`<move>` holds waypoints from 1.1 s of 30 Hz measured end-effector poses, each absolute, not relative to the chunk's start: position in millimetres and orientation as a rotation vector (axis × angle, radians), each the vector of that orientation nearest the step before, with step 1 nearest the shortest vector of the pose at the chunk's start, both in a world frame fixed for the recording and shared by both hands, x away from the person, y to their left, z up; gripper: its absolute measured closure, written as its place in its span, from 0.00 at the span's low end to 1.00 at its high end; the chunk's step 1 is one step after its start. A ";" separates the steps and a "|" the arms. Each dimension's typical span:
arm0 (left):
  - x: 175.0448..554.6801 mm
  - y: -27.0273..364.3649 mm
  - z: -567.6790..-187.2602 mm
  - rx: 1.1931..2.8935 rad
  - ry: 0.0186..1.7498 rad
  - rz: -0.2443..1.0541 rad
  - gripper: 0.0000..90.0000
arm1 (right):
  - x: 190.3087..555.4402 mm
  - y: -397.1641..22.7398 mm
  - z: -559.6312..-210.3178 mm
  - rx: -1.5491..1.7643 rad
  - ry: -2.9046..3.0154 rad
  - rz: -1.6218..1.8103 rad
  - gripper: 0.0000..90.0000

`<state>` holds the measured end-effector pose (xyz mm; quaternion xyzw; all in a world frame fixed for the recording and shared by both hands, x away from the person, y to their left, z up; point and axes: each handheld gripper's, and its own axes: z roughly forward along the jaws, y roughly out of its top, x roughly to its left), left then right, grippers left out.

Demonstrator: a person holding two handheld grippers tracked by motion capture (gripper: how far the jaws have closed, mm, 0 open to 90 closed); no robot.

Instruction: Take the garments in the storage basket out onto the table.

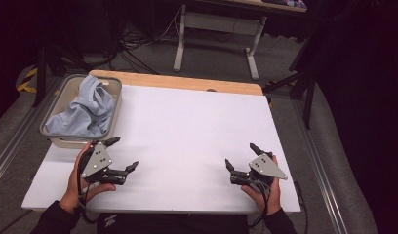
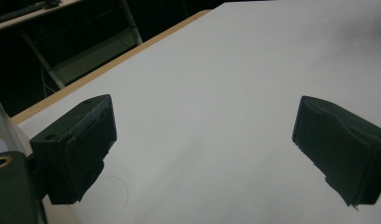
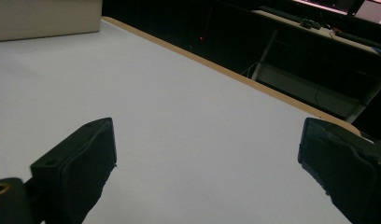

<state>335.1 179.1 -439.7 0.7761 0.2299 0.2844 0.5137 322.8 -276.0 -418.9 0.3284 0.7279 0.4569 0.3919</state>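
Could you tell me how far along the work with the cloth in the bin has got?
Nothing looks done yet: the light blue cloth lies crumpled in the bin at the table's far left corner. Nothing is in hand: the left gripper and right gripper rest open on the white top with nothing between their jaws. Any handling of the cloth is left to do.

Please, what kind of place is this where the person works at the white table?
Probably a lab or workshop set up for recording, not a home. Loose cables run over the grey floor, a height-adjustable desk frame stands behind, and the white table carries a bin of light blue cloth.
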 end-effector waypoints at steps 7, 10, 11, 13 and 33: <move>335.3 180.2 -437.8 1.873 0.560 0.674 0.08 | 321.8 -273.9 -422.0 0.816 1.858 1.146 0.06; 333.5 181.5 -436.0 1.864 0.554 0.679 0.10 | 322.4 -273.1 -421.2 0.815 1.851 1.141 0.06; 333.7 182.5 -435.3 1.875 0.553 0.684 0.10 | 322.9 -273.2 -420.6 0.818 1.853 1.148 0.06; 334.9 183.4 -434.4 1.887 0.568 0.691 0.10 | 323.1 -272.2 -420.1 0.812 1.848 1.136 0.06; 354.0 219.5 -401.1 1.812 0.695 0.789 0.10 | 328.3 -271.7 -420.4 0.790 1.854 1.132 0.06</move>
